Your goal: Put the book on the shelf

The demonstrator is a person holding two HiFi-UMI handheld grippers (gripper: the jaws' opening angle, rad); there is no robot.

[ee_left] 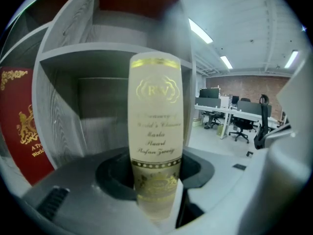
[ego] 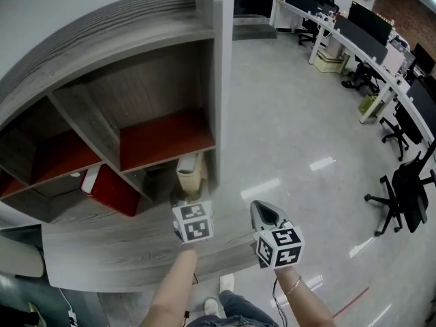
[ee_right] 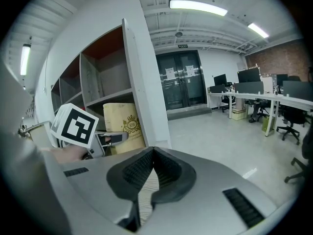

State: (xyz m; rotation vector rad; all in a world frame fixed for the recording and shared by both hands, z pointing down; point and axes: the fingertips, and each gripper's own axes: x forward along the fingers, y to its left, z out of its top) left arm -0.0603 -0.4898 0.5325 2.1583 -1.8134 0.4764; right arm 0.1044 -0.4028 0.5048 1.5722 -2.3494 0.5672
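Observation:
A cream book with gold print point(ee_left: 155, 131) stands upright, spine towards the left gripper view, with my left gripper point(ee_left: 157, 182) shut on its lower end. In the head view the book point(ego: 189, 169) sits just in front of the lower right compartment of the grey wooden shelf point(ego: 211, 80), ahead of my left gripper point(ego: 188, 197). A red book point(ego: 109, 188) leans in the compartment to the left. My right gripper point(ego: 264, 213) hangs to the right of the shelf, shut and holding nothing. The right gripper view shows the cream book point(ee_right: 122, 124) beside the shelf's side panel point(ee_right: 139, 87).
A wood-grain ledge point(ego: 109, 244) runs below the compartments, under both grippers. Red back panels line some shelf compartments point(ego: 163, 138). Open grey floor lies to the right, with white desks and monitors point(ego: 361, 39) and black office chairs point(ego: 405, 193) along the far right.

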